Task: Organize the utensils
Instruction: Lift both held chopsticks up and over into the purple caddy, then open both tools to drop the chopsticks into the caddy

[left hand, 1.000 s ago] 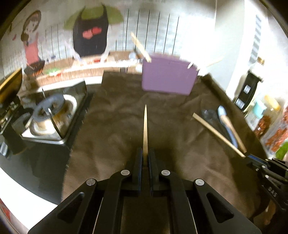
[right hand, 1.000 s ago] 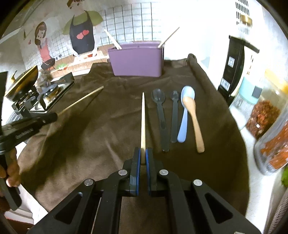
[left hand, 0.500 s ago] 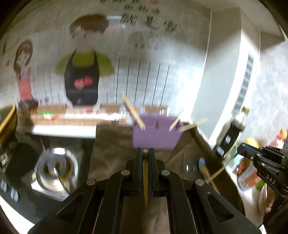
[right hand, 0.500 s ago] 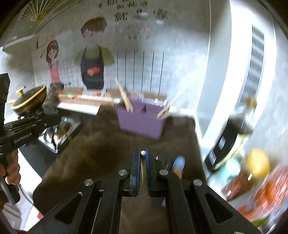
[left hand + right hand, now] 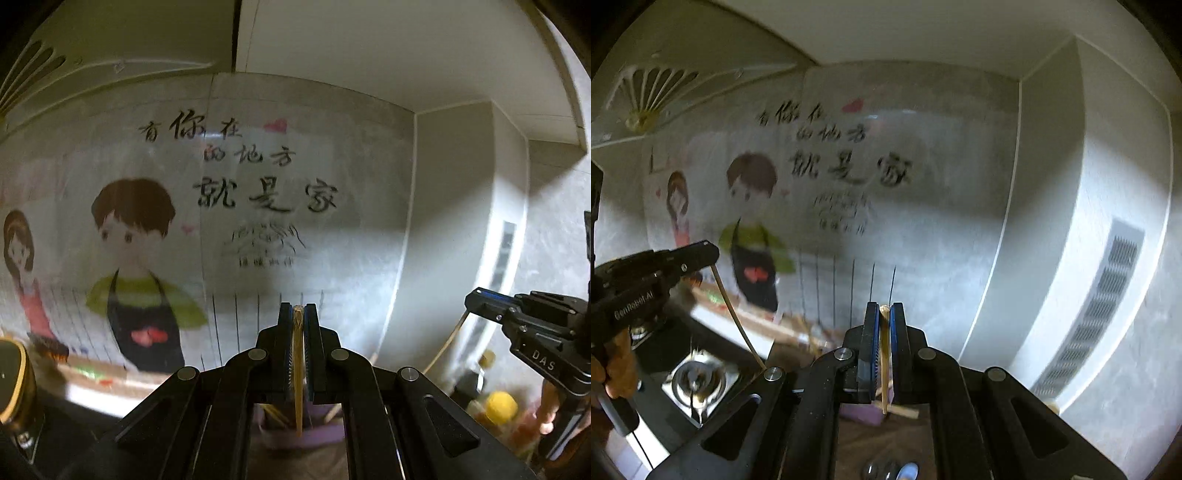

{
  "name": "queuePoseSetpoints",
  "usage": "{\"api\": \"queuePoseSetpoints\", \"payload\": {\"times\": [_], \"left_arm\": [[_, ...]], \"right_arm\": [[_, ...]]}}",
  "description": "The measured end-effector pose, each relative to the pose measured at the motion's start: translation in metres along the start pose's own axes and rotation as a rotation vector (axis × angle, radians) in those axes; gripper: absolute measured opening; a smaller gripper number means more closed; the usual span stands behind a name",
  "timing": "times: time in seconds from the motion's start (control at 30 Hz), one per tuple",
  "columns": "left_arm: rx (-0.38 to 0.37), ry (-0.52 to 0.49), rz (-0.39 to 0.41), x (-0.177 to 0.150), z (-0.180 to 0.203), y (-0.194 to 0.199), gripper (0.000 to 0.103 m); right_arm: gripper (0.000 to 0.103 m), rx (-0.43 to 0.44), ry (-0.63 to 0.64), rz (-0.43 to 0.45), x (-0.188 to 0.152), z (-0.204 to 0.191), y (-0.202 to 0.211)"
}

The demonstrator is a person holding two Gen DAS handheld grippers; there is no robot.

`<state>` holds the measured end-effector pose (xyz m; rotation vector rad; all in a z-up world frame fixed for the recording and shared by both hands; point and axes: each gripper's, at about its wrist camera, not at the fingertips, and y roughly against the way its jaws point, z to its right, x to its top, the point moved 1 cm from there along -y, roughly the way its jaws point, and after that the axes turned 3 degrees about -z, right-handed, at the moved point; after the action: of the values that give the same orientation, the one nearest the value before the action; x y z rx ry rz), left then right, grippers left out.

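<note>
The wall poster (image 5: 155,236) with its cartoon cook fills most of the view behind both tools. Down on the brown cloth (image 5: 886,443) sits the purple holder (image 5: 295,432), with chopsticks already leaning in it. To the left, the stove burner (image 5: 692,380) shines. The left gripper (image 5: 298,317) is raised, its jaws pinched tight on a chopstick (image 5: 297,376) that hangs tip-down over the holder. The right gripper (image 5: 884,317) is clamped the same way on a second chopstick (image 5: 884,369), its tip just above the holder's rim.
</note>
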<state>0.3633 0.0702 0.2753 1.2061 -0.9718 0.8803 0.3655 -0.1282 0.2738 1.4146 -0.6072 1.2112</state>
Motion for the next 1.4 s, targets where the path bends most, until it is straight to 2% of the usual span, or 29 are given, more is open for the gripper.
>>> {"api": "queuePoseSetpoints", "payload": {"times": [0.07,0.2,0.27,0.47,0.63,0.83,1.07,1.17,1.27,1.4], "left_arm": [[0.000,0.016,-0.004,0.004,-0.003,-0.017,0.006],[-0.010,0.052,-0.062,-0.003,-0.012,-0.065,0.006],[0.014,0.060,-0.108,-0.015,-0.018,-0.095,0.006],[0.042,0.104,-0.207,-0.055,-0.034,-0.154,0.006],[0.055,0.127,-0.274,-0.083,-0.041,-0.189,0.006],[0.065,0.141,-0.348,-0.112,-0.046,-0.216,0.006],[0.014,0.177,-0.426,-0.136,-0.043,-0.229,0.009],[0.008,0.182,-0.414,-0.134,-0.039,-0.221,0.015],[0.004,0.190,-0.364,-0.122,-0.036,-0.202,0.023],[0.010,0.167,-0.314,-0.111,-0.027,-0.170,0.026]], "right_arm": [[0.004,0.009,-0.006,-0.001,0.008,0.004,-0.016],[0.005,0.044,-0.034,-0.036,0.009,0.012,-0.062],[0.004,0.072,-0.048,-0.079,0.000,0.012,-0.087],[0.005,0.054,-0.028,-0.208,-0.035,0.000,-0.163],[0.005,0.072,-0.044,-0.280,-0.055,-0.007,-0.201],[0.005,0.098,-0.075,-0.351,-0.073,-0.004,-0.219],[0.005,0.114,-0.092,-0.443,-0.092,0.000,-0.233],[0.009,0.140,-0.111,-0.481,-0.100,0.004,-0.237],[0.023,0.132,-0.100,-0.458,-0.100,0.005,-0.227],[0.024,0.071,-0.063,-0.376,-0.093,0.008,-0.192]]}}
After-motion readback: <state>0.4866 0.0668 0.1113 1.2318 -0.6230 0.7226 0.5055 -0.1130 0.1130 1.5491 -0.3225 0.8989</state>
